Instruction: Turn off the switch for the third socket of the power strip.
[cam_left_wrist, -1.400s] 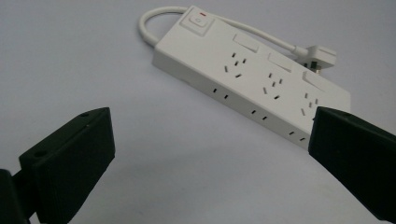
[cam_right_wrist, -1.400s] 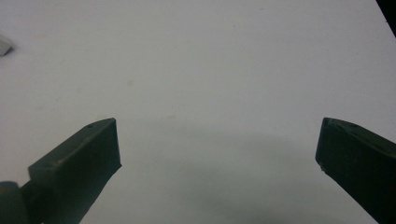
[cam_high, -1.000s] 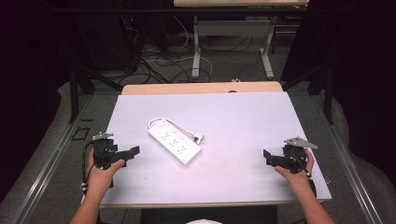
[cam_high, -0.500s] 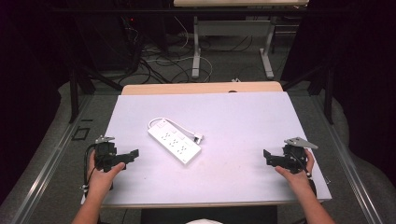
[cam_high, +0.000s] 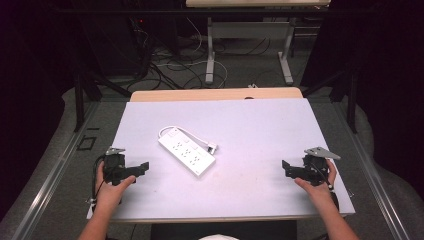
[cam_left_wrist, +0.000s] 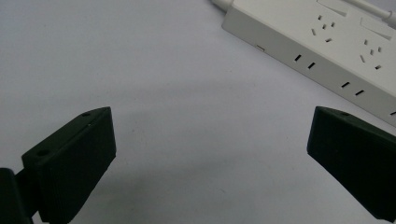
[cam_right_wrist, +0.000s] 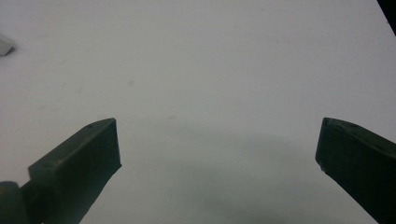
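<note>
Coming in from the bottom of the high view, the person's left hand (cam_high: 111, 192) holds the black two-jaw left gripper (cam_high: 142, 166) low over the near left part of the flat white table top (cam_high: 250, 130). The person's right hand (cam_high: 316, 187) holds the black two-jaw right gripper (cam_high: 285, 166) over the near right part of the same table top. Both tools point in toward the middle, and they are well apart from each other. In the left gripper view the two black jaws stand wide apart with nothing but bare white table (cam_left_wrist: 177, 116) between them. In the right gripper view the jaws also stand wide apart, with only white table (cam_right_wrist: 210, 84) between them. A bit farther in, near the left gripper and off to the side its jaws point, lies the long white plastic power strip (cam_high: 186, 151). It lies flat on the table and is turned at a slant. In the left gripper view the power strip (cam_left_wrist: 327, 46) sits just past the jaw on the right side of that picture, and I can see rows of little plug holes on its top. A thin white cord (cam_high: 172, 128) loops from the far end of the strip. Past the white top, a light wooden table edge (cam_high: 215, 94) shows. Beyond that the dark floor has a tangle of black cables (cam_high: 165, 65) and some grey metal table legs (cam_high: 210, 50).
</note>
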